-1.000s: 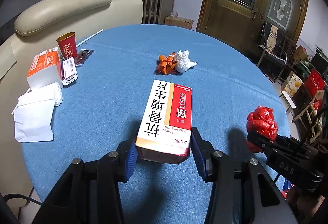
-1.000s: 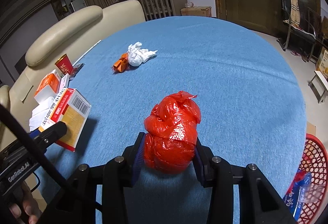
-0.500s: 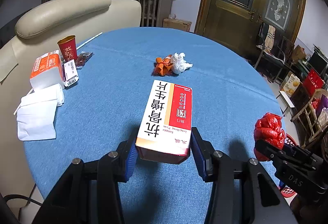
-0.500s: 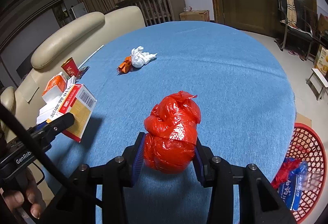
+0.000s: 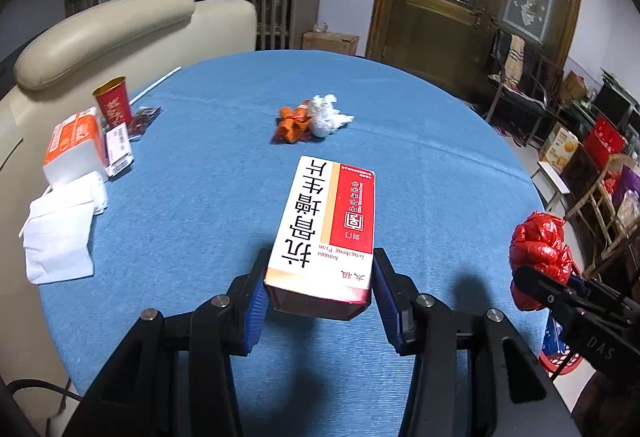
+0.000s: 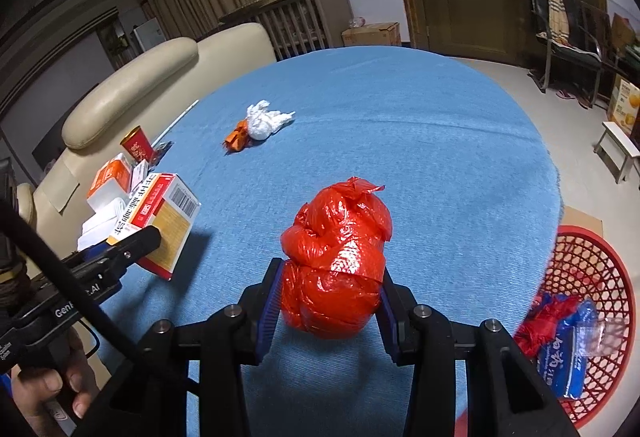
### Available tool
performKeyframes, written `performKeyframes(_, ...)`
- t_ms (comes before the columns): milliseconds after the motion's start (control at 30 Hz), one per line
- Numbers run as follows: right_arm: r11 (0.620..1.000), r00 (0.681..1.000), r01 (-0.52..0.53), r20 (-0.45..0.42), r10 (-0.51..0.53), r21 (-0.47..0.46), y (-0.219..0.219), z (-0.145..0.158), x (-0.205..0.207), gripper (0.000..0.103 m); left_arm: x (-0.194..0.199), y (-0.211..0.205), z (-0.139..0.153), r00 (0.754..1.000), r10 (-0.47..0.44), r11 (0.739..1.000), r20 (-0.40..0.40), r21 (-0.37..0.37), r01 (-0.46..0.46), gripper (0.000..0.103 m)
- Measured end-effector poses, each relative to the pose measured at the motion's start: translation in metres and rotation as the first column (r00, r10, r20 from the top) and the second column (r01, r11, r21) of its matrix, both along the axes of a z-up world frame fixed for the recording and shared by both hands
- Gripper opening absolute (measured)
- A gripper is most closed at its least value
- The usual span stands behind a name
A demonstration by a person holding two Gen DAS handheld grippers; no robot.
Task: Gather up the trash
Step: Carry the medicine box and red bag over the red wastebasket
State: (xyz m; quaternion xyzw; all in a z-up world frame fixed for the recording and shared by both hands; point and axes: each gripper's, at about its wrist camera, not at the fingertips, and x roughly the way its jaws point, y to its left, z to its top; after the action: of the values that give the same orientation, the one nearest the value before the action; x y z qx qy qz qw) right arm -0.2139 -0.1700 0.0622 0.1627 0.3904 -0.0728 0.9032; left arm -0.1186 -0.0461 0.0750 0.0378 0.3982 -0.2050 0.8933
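While both grippers hang above the near part of the round blue bench (image 6: 420, 141), most of the clutter sits along its far left edge beside a cream sofa (image 5: 104, 29): a red paper cup (image 5: 113, 105), an orange-and-white tissue pack (image 5: 74, 145), loose white tissues (image 5: 60, 233) and a thin white straw (image 5: 156, 87). Near the middle of the bench a crumpled white tissue wad (image 6: 264, 121) lies touching an orange wrapper (image 6: 236, 135); nothing stands between these and the grippers. On the floor just beyond the bench's right edge stands a red mesh basket (image 6: 580, 257), with a blue packet (image 6: 564, 353) and some red plastic already inside.

The left gripper (image 5: 320, 301) has its blue-padded fingers (image 5: 256, 309) pinching the near end of a red-and-white medicine box (image 5: 328, 225). The box is clear of the bench, its long axis running forward along the fingers and its printed face turned up. In the right wrist view a hand (image 6: 44, 393) grips that tool's handle at the lower left.

The right gripper (image 6: 328, 305) has its fingers (image 6: 272, 301) pressed into the lower sides of a knotted red plastic bag (image 6: 336, 257), a roundish bundle with its twisted knot pointing up and away, held above the bench, with the basket off to its right. Both tools tilt forward and downward.
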Motion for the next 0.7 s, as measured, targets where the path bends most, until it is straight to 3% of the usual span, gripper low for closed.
performKeyframes(367, 0.990, 0.990, 0.134, 0.028, -0.136, 0.041, -0.053, 0.002, -0.039, 0.045, -0.027, -0.067, 0.009, 0.981, -0.188, 0.982, 0.037, 0.043, 0.186, 0.050)
performKeyframes(700, 0.945, 0.946, 0.321, 0.024, -0.323, 0.054, -0.131, -0.003, -0.099, 0.045, -0.070, -0.143, 0.028, 0.913, -0.401, 0.916, 0.073, 0.042, 0.399, 0.050)
